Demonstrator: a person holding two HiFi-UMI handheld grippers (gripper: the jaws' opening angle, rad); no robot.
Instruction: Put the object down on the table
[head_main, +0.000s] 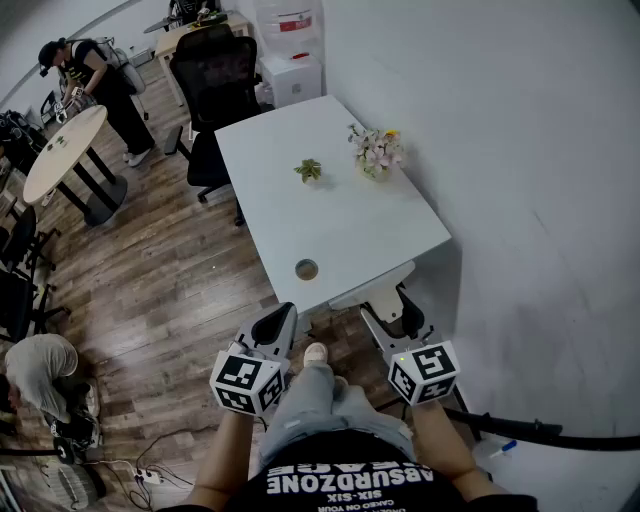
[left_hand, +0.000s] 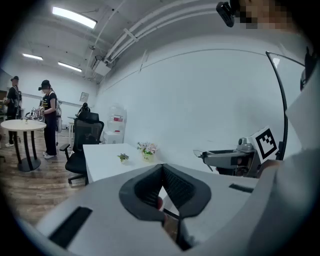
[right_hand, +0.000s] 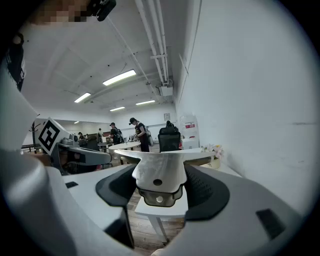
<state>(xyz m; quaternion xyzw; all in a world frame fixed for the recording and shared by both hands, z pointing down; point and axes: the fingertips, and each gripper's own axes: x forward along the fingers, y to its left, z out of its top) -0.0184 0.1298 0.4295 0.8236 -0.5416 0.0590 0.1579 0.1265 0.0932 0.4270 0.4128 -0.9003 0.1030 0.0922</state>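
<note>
My right gripper (head_main: 390, 312) is shut on a white plastic object (head_main: 372, 285) with a broad flat end, held level just off the near edge of the white table (head_main: 330, 210). In the right gripper view the object (right_hand: 155, 159) sits between the dark pads (right_hand: 205, 187), its narrow drilled neck at the middle of the gripper (right_hand: 162, 168), above the table's corner (right_hand: 167, 207). My left gripper (head_main: 283, 318) hangs beside the table's near left corner. Its pads (left_hand: 175, 182) meet at the tip of the gripper (left_hand: 161, 167) with nothing between them.
On the table stand a small green plant (head_main: 308, 170) and a pot of flowers (head_main: 377, 152); a cable hole (head_main: 306, 268) lies near the front edge. A black office chair (head_main: 215, 80) stands at the far end, a round table (head_main: 60, 150) and people at the left, a wall at the right.
</note>
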